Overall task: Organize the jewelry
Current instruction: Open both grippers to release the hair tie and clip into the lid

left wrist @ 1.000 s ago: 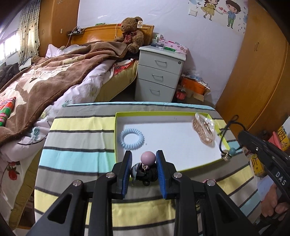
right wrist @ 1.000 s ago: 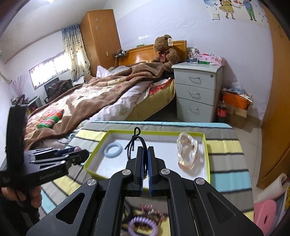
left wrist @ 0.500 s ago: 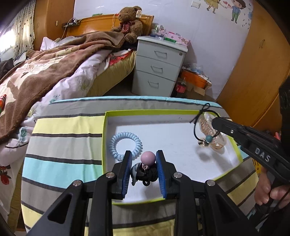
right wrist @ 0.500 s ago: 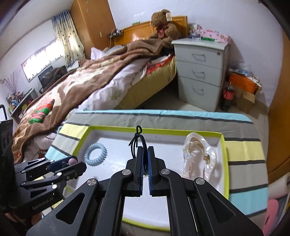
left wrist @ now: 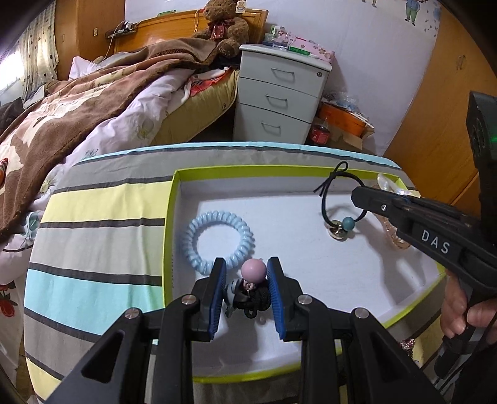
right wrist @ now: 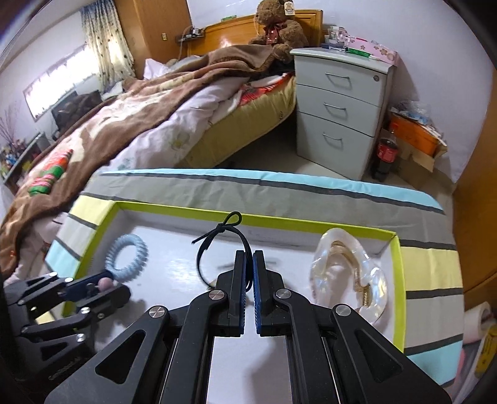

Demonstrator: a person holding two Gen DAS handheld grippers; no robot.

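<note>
**Both claws bring hair ties down into the tray**

The step in hand looks like the drop-off. The left claw (left wrist: 243, 281) grips a black hair tie with a pink bead (left wrist: 254, 270) between its blue pads, low over the white floor of the green-rimmed tray (left wrist: 174, 199), at 6 o'clock of the tray. The right claw (right wrist: 249, 273) is pinched shut on the thin cord of a black hair tie with a teal bead (left wrist: 347, 222), whose charm end hangs at or just above the tray floor at about 2 o'clock; contact is not clear.

A pale blue spiral hair tie (left wrist: 217, 241) already lies in the tray at 9 o'clock, and a clear hair clip (right wrist: 349, 273) at 3 o'clock.

The next move likely calls for loosening each claw over a bare patch, clear of the spiral tie and the clip.

The tray sits on a table under a striped cloth (left wrist: 102, 217). Beyond are a bed (right wrist: 149, 112), a grey set of drawers (left wrist: 279, 99) and a teddy bear (left wrist: 225, 23).
</note>
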